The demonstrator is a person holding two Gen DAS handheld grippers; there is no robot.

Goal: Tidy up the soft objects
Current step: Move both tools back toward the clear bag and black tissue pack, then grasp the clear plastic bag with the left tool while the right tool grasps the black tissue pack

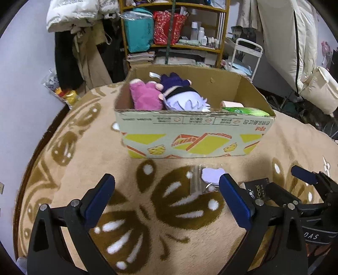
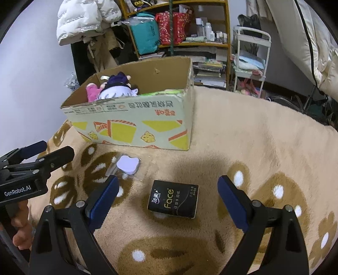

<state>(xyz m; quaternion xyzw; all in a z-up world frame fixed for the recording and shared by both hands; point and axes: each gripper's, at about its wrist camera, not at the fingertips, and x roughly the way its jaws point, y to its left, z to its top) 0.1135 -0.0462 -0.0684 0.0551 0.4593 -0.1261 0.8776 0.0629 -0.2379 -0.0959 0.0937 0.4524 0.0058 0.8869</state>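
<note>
An open cardboard box [image 1: 190,135] [image 2: 135,127] stands on the beige blanket. It holds a pink plush [image 1: 145,97], a purple-and-white doll [image 1: 183,97] [image 2: 118,91] and a green pack [image 1: 245,111]. A pale lilac sponge in a clear bag [image 1: 212,175] [image 2: 127,165] lies in front of the box. A black "Face" tissue pack [image 2: 174,198] [image 1: 256,188] lies to its right. My left gripper [image 1: 166,196] is open and empty, just short of the sponge. My right gripper [image 2: 169,198] is open and empty, its fingers either side of the tissue pack.
The brown-patterned blanket [image 2: 243,137] covers the whole surface. Behind the box stand a cluttered yellow shelf [image 1: 175,31], hanging jackets [image 1: 74,14] and a white trolley [image 2: 251,57]. The right gripper shows in the left wrist view [image 1: 295,186].
</note>
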